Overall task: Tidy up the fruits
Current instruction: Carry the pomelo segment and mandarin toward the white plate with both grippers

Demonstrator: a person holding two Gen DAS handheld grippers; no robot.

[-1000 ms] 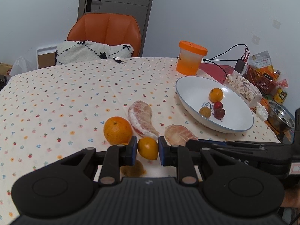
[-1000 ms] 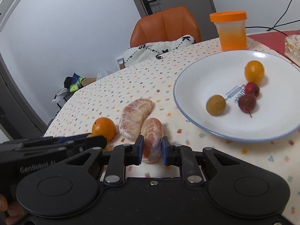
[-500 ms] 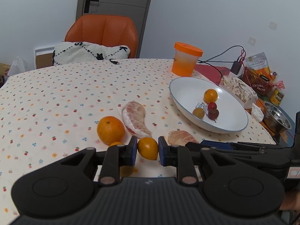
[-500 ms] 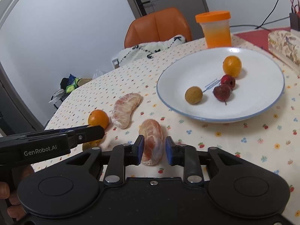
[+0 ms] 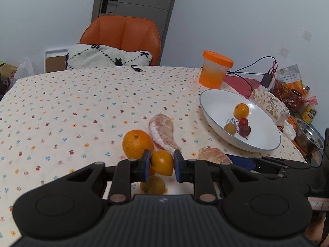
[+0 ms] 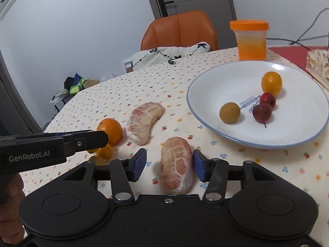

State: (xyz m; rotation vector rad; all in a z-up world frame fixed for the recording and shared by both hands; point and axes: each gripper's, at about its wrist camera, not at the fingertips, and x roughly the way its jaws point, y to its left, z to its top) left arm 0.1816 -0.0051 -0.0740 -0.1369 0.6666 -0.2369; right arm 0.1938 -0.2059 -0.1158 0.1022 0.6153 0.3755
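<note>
- Left gripper (image 5: 160, 165): jaws clamped on small orange (image 5: 162, 162), just above the bench (image 5: 61, 107).
- Right gripper (image 6: 169, 164): jaws wide open around pomelo segment (image 6: 177, 164), lying near plate (image 6: 207, 121).
- Segment likely soft, tears easily; grip its middle gently.

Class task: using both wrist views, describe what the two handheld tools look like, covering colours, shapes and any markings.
Both are matte black plastic. Each has a ribbed base plate, two rounded lobes with circular recesses, silver pivot pins, and blue pads on the fingers: left tool, right tool. Seen side-on from the right wrist, the left tool's body bears white "GenRobot.AI" lettering. Bare skin shows at the frame edge; no cables are visible.
</note>
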